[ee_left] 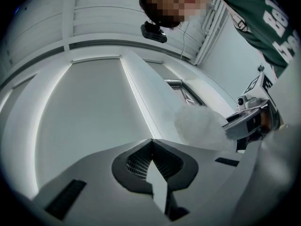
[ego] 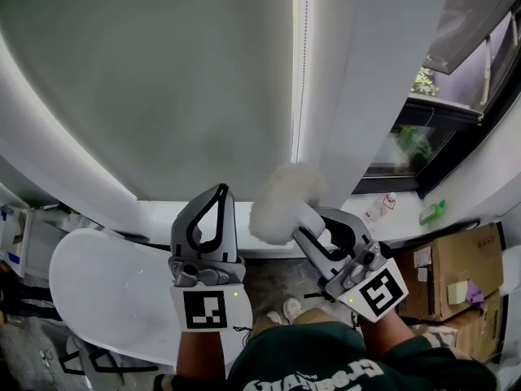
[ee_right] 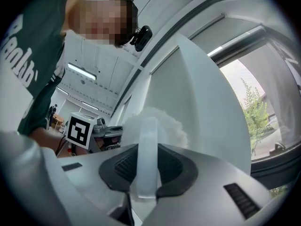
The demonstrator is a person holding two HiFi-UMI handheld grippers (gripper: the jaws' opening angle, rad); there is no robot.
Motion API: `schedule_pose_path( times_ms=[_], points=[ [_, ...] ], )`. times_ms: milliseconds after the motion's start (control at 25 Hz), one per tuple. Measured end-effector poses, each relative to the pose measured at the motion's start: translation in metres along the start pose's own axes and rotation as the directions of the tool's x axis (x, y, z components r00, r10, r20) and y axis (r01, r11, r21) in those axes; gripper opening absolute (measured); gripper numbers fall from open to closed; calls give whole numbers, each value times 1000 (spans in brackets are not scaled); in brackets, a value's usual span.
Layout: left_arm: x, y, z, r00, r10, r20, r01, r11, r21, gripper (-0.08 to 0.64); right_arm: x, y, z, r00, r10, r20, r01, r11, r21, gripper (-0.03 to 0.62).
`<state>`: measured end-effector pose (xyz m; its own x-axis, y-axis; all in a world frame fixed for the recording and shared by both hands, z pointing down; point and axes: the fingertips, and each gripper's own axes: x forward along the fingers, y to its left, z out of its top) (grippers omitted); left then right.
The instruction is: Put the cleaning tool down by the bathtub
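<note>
Right gripper view, right gripper (ee_right: pixel 146 169) jaws pinching cleaning tool (ee_right: pixel 162 123) handle, fluffy head beyond tips, left gripper (ee_left: pixel 152 149) jaws closed

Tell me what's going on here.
A person holds a two-jaw gripper in each hand, standing near a window. The right gripper has its jaws closed on the pale handle of a fluffy white cleaning tool, held up in the air. The left gripper is shut and empty beside it. The white bathtub lies below at the left; the tool has not yet been set down.
</note>
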<state>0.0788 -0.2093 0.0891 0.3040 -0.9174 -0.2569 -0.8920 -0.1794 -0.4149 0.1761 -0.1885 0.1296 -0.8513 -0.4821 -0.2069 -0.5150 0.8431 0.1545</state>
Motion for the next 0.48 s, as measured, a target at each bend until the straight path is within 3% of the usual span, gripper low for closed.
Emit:
schedule_pose_path(
  times_ms=[160, 480],
  points=[
    [2, -1, -1, 1000, 19, 4, -19, 999, -37, 6, -2, -7, -3, 1000, 10, 6, -10, 1000, 4, 92],
    [-9, 12, -13, 991, 112, -68, -108, 992, 70, 6, 17, -2, -14, 995, 100, 28, -101, 994, 42, 92]
  ],
)
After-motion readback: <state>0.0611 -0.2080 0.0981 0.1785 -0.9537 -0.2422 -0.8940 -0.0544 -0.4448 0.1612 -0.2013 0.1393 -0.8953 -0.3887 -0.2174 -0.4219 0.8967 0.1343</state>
